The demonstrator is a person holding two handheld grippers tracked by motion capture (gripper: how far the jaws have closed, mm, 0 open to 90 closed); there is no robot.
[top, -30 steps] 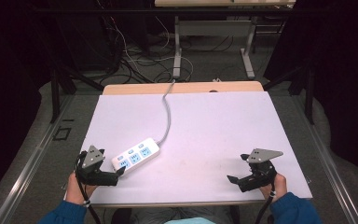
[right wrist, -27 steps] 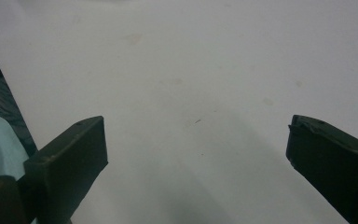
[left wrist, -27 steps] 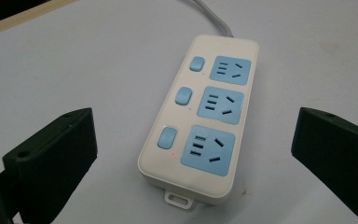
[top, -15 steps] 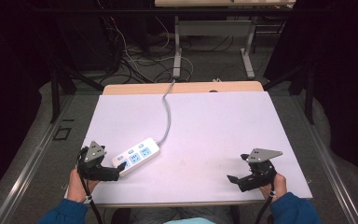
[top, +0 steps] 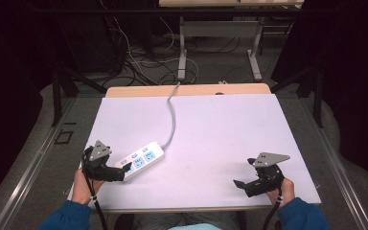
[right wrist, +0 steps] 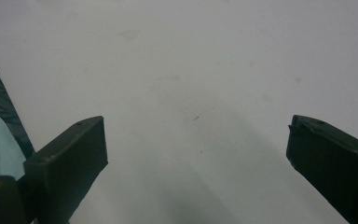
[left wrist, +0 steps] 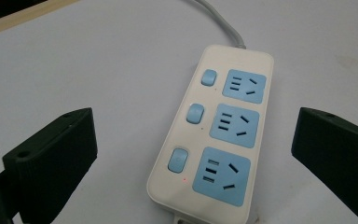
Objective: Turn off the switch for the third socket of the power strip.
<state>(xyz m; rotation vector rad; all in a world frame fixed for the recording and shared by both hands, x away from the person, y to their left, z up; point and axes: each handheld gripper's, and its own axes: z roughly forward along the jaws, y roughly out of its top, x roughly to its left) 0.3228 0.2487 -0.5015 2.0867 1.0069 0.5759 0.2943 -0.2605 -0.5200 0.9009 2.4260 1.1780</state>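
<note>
Power strip approached, not yet gripped.
Left tool [left wrist: 191, 154] held wide open around power strip [left wrist: 214, 135], nothing clamped; right tool [right wrist: 196, 154] open, empty, over tabletop [top: 220, 124]; grasp left.

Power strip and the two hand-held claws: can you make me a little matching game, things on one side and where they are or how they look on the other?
Things:
1. power strip
2. left gripper
3. right gripper
4. grey cable

Descriptions:
A. open over bare white table, near the right front corner
B. runs from the strip to the table's far edge
C. white body with three blue sockets, each with a blue switch
D. open, its jaws either side of the strip's near end

Pairs: 1-C, 2-D, 3-A, 4-B
</note>
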